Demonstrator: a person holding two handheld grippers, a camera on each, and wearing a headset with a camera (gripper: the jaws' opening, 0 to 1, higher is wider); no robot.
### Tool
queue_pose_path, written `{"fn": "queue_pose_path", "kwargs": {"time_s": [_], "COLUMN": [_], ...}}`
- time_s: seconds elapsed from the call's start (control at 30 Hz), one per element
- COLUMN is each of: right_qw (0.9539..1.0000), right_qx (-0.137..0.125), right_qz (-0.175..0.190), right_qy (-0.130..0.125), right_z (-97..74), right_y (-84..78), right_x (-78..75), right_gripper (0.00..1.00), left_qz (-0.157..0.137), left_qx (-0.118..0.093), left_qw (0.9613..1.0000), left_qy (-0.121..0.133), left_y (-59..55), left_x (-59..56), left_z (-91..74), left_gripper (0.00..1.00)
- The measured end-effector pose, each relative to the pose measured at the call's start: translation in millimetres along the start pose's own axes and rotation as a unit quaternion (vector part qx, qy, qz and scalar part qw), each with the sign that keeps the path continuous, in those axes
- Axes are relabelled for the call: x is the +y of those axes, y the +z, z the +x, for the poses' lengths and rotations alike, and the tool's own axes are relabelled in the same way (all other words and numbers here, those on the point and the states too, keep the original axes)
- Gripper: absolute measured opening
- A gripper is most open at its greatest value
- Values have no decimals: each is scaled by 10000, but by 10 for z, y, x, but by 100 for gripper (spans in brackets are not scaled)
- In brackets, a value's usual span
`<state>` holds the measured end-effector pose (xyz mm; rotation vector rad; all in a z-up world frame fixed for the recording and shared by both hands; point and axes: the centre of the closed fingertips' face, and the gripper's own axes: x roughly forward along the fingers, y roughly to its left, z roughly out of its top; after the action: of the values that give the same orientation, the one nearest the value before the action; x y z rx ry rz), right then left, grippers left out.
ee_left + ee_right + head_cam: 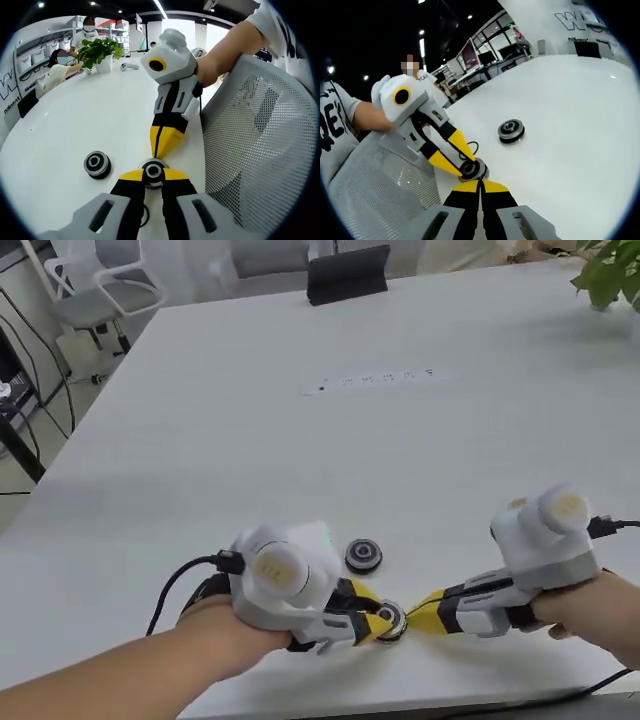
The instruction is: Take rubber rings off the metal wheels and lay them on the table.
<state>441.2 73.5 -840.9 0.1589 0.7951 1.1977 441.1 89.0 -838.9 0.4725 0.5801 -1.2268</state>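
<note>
A metal wheel with a black rubber ring sits between both grippers near the table's front edge. My left gripper is shut on this wheel, one yellow jaw on each side. From the opposite side my right gripper meets it, jaws pressed together at the wheel's rubber rim. In the left gripper view the right gripper points down onto the wheel's far edge. A second wheel with its ring on lies flat on the table just beyond, untouched.
A mesh chair back stands close against the table's near edge. A potted plant is at the far right corner and a black stand at the far edge. A thin black loop lies by the left gripper.
</note>
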Motion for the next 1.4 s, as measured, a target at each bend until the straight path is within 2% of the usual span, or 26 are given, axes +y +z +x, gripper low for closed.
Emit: {"fn": "queue_pose_path", "kwargs": {"time_s": [0.07,0.37,0.83,0.97,1.07,1.13,1.17,1.2,1.4], "right_qw": [9998,9989,9989,9995,9991,9976,9989,9990,9990], "right_qx": [-96,-181,-205,-104,-132,-184,-126,-66,-162], "right_qz": [132,422,363,186,160,104,-144,-168,-64], "right_qy": [60,107,190,238,376,667,430,400,401], "right_z": [-10,-3,17,73,66,75,81,90,96], "right_y": [19,14,27,34,51,112,125,109,103], "right_x": [15,31,96,157,195,331,249,250,262], "right_gripper": [0,0,0,0,0,0,0,0,0], "left_qz": [-8,-38,-45,-26,-29,1,-12,-21,-45], "left_qx": [-4,-4,29,37,35,26,21,15,2], "left_qw": [10000,10000,10000,10000,10000,10000,9999,9999,9999], "left_qy": [4,57,73,62,65,95,100,101,96], "left_y": [4,24,28,28,30,40,41,43,41], "left_x": [-1,-17,-11,-14,-17,-23,-19,-17,-14], "left_z": [5,27,28,23,21,29,27,28,21], "left_gripper": [7,7,7,7,7,7,7,7,7]}}
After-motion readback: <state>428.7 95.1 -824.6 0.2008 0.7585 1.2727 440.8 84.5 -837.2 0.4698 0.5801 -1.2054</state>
